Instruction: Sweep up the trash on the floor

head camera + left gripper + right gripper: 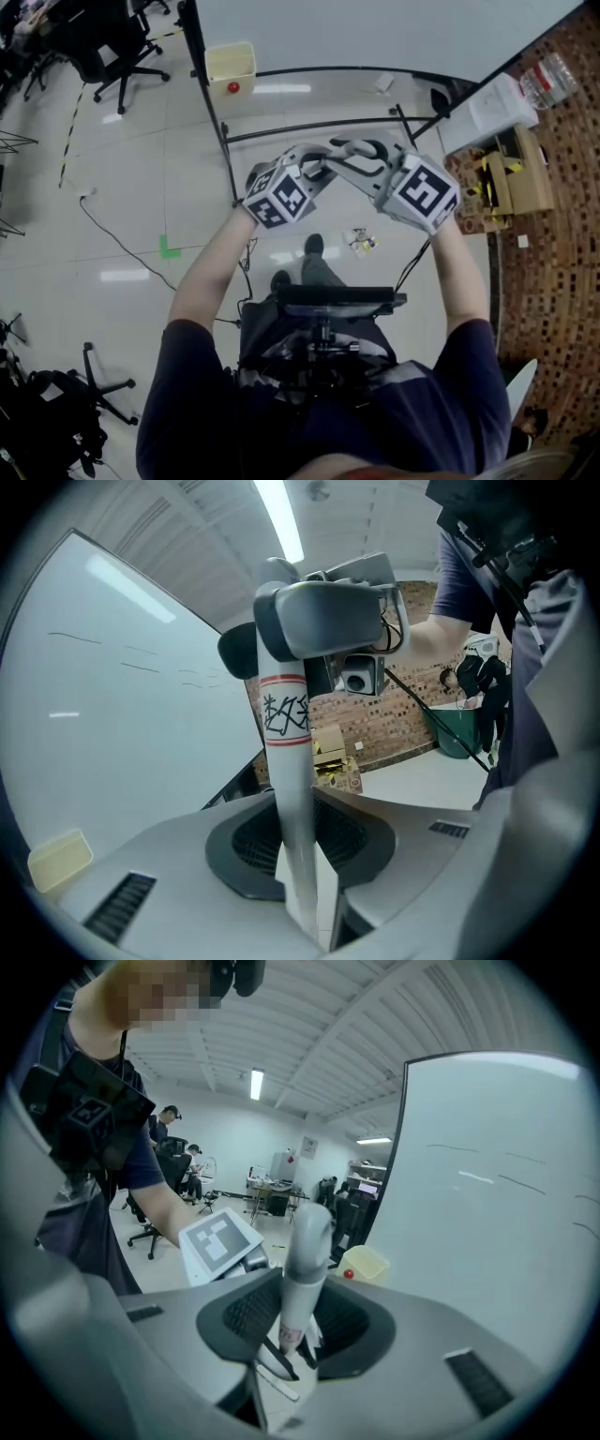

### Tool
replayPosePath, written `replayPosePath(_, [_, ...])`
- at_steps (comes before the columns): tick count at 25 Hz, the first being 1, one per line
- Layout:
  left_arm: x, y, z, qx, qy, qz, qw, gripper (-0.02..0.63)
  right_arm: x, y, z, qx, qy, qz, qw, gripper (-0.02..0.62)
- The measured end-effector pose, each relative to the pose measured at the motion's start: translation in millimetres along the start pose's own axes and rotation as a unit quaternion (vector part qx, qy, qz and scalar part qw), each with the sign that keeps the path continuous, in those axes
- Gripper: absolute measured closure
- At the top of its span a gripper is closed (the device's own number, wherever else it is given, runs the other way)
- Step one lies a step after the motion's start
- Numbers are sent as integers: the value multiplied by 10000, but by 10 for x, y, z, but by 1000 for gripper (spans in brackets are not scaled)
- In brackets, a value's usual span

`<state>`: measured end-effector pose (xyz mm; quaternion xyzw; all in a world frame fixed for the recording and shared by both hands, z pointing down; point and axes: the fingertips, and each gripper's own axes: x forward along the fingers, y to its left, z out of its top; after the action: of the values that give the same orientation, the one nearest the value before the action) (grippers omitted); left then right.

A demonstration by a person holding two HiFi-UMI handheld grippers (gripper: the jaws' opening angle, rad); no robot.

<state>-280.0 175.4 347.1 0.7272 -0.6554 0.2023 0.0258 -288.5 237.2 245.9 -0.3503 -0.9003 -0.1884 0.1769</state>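
A small heap of crumpled trash (pixel 361 241) lies on the pale floor just right of my shoes. Above it, both grippers meet at chest height. My left gripper (pixel 300 855) is shut on an upright white pole (pixel 286 761) with a red ring and black scribbles; in the head view this gripper (pixel 319 167) sits left of centre. My right gripper (pixel 295 1326) is shut on a pale grey handle (pixel 305 1260) with a rounded top, and shows in the head view (pixel 361 159) beside the left one. The lower ends of both handles are hidden.
A whiteboard (pixel 375 33) on a black wheeled frame (pixel 225 141) stands just ahead. A yellow bin (pixel 230 64) with a red ball sits by it. Cardboard boxes (pixel 520 183) stand on the brick-patterned strip at right, office chairs (pixel 112 47) far left, a cable (pixel 112 234) and green tape (pixel 169 248) on the floor.
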Motion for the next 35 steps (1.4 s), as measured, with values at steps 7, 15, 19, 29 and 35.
replayPosePath(7, [45, 277, -110, -396, 249, 278, 9985, 530, 170, -302, -43, 93, -161, -70, 9998, 463])
replayPosePath(15, [148, 495, -318, -789, 515, 337, 9950, 510, 382, -599, -160, 434, -536, 414, 9968, 465])
replayPosePath(19, [337, 533, -412, -862, 691, 385, 9931, 511, 397, -701, -363, 633, -447, 669, 9947, 468])
replayPosePath(29, [530, 858, -803, -1266, 1367, 730, 9798, 511, 745, -1001, -629, 688, -296, 1180, 9902, 472])
replayPosePath(35, [1094, 1039, -934, -1387, 1741, 755, 9720, 511, 670, -1430, -1049, 772, -198, 1336, 9878, 474])
